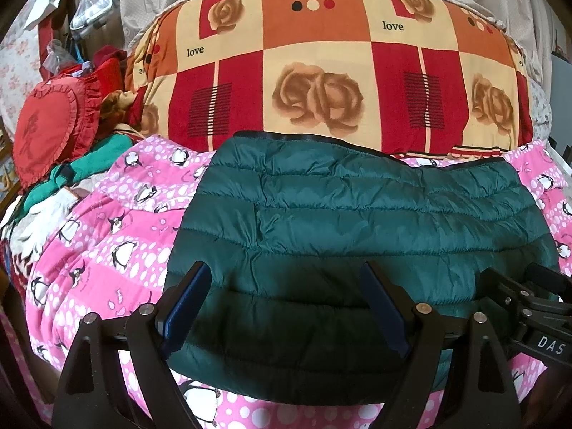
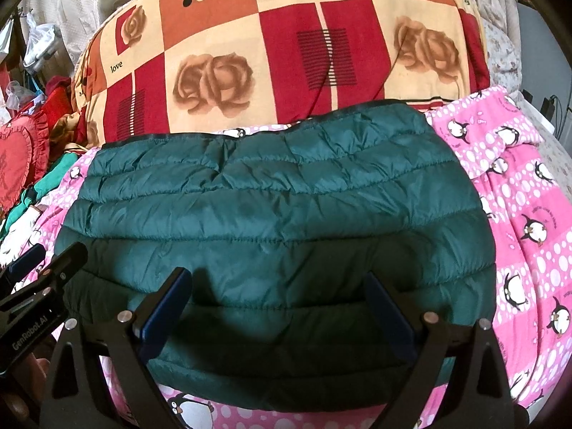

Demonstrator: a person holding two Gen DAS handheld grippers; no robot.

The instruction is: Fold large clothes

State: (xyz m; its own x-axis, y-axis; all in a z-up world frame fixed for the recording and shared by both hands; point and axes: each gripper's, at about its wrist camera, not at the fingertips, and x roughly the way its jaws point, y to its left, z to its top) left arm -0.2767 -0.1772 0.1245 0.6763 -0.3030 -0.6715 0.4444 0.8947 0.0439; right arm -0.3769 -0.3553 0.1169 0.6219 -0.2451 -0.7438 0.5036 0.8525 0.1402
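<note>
Nearest us, the left hand-held gripper (image 1: 286,307) and the right hand-held gripper (image 2: 279,311) both hover over the near hem of the dark green quilted puffer jacket (image 1: 357,221), their blue-padded fingers spread apart and holding nothing.

The jacket lies as a compact rectangle, apparently already folded, in the middle of the pink penguin-print blanket (image 1: 107,236) on the bed. We judge it light, soft and springy: the down filling will puff back after pressing, and the shiny nylon shell looks slippery, so a shallow pinch may slide off. We would take hold at the near corners, biting along a stitched seam through all layers.

Beyond it, touching its far edge, sits the red, orange and cream rose-patterned folded quilt (image 1: 321,64). Far left, a red ruffled heart-shaped cushion (image 1: 50,125) lies among other clothes.
</note>
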